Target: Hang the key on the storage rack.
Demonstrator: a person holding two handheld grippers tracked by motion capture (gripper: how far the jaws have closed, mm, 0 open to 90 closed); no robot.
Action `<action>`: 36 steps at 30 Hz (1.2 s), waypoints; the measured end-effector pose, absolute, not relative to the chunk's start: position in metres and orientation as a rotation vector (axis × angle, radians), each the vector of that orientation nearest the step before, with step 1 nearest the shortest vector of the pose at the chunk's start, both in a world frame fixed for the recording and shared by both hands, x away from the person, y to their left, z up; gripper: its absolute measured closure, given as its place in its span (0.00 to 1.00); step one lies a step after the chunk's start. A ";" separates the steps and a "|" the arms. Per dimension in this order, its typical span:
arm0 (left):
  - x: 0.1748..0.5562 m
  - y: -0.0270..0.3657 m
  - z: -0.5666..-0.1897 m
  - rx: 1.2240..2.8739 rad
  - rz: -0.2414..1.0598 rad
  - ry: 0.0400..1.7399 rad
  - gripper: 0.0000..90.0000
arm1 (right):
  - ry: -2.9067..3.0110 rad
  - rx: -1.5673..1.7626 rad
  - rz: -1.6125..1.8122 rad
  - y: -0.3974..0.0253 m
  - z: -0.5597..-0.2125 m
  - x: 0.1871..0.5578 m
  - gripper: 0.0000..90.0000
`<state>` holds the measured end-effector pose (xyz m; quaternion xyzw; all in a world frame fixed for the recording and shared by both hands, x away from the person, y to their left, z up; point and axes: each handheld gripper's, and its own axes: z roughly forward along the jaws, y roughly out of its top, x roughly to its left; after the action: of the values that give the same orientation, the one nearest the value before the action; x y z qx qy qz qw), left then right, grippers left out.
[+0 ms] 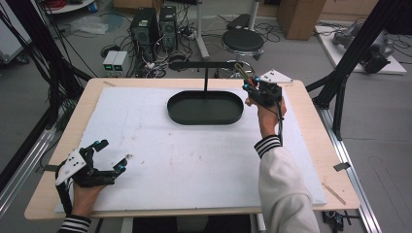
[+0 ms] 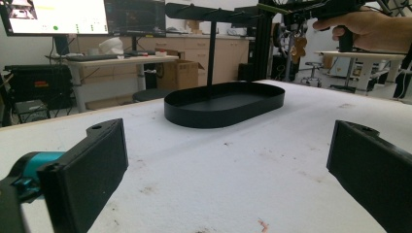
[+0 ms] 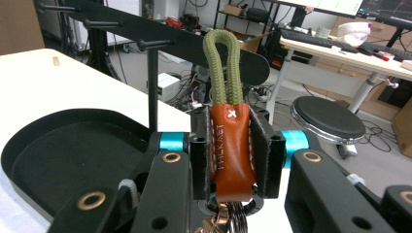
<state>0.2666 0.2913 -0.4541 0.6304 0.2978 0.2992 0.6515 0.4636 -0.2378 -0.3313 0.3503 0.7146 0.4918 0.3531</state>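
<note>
In the high view, the right gripper (image 1: 253,87) is held raised beside the right end of the black oval tray (image 1: 205,108) on the white-covered bench (image 1: 194,160). In the left gripper view, the left gripper (image 2: 223,170) is seen low over the bench, jaws spread wide and empty. In the right gripper view, a smooth brown leather key fob (image 3: 231,148) is seen clamped upright between the jaws, its braided olive cord loop (image 3: 222,68) pointing up and metal rings hanging below.

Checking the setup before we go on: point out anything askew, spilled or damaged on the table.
Nothing serious stands out. The white mat carries small brownish stains and specks near its front, seen in the left gripper view. The black tray sits flat with its stand upright. The right tongs grip the keychain by its brown leather tab, green loop upward.
</note>
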 end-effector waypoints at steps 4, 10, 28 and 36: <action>0.266 0.291 -0.454 1.426 0.686 0.672 0.02 | 1.848 0.909 1.262 -0.237 -0.333 0.465 0.81; 0.266 0.292 -0.454 1.425 0.686 0.672 0.02 | 1.842 0.908 1.249 -0.233 -0.336 0.468 0.81; 0.265 0.292 -0.455 1.414 0.686 0.668 0.02 | 1.854 0.939 1.189 -0.225 -0.344 0.474 0.81; 0.265 0.292 -0.455 1.415 0.687 0.665 0.02 | 1.845 0.956 1.177 -0.222 -0.348 0.477 0.81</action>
<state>0.2649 0.2920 -0.4547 0.6247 0.2934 0.3030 0.6572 0.4774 -0.2225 -0.3478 0.3722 0.7185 0.4582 0.3678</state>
